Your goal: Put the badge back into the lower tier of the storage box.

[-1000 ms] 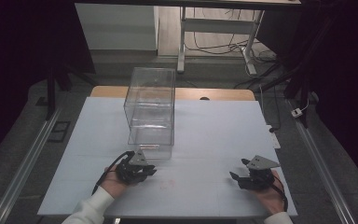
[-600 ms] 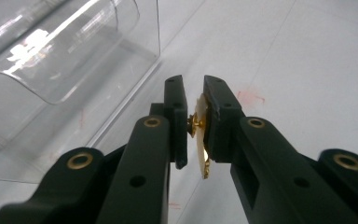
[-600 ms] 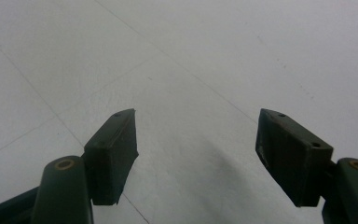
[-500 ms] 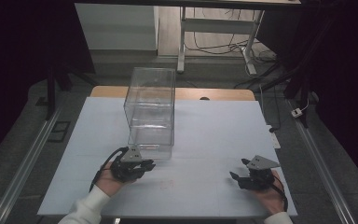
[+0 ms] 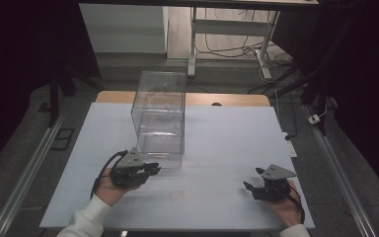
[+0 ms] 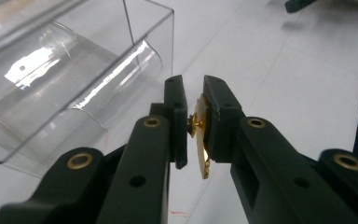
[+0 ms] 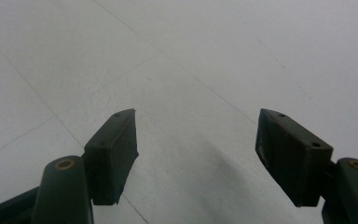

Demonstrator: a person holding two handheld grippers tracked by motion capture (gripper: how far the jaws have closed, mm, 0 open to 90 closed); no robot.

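A tall clear plastic box (image 5: 159,113) stands on the white tabletop (image 5: 227,138) left of centre. My left gripper (image 5: 150,169) hovers just in front of its near bottom edge, pointing right. In the left gripper view its jaws (image 6: 195,86) are shut on a small thin gold piece (image 6: 200,140) with a round stud, held on edge between the pads, and the clear box (image 6: 70,79) lies close on the left. My right gripper (image 5: 249,187) rests near the table's front right. Its jaws (image 7: 196,140) stand wide open over bare table, with nothing between them.
A faint red mark (image 5: 177,196) sits on the table between the two hands. A wooden strip (image 5: 237,99) edges the table's far side. Beyond it are a white desk frame (image 5: 227,39) and floor cables (image 5: 227,49). Metal rails (image 5: 34,163) run along both sides.
My left gripper has lifted a little and drifted slightly left, still shut on the gold piece. The right gripper and the box have not moved.
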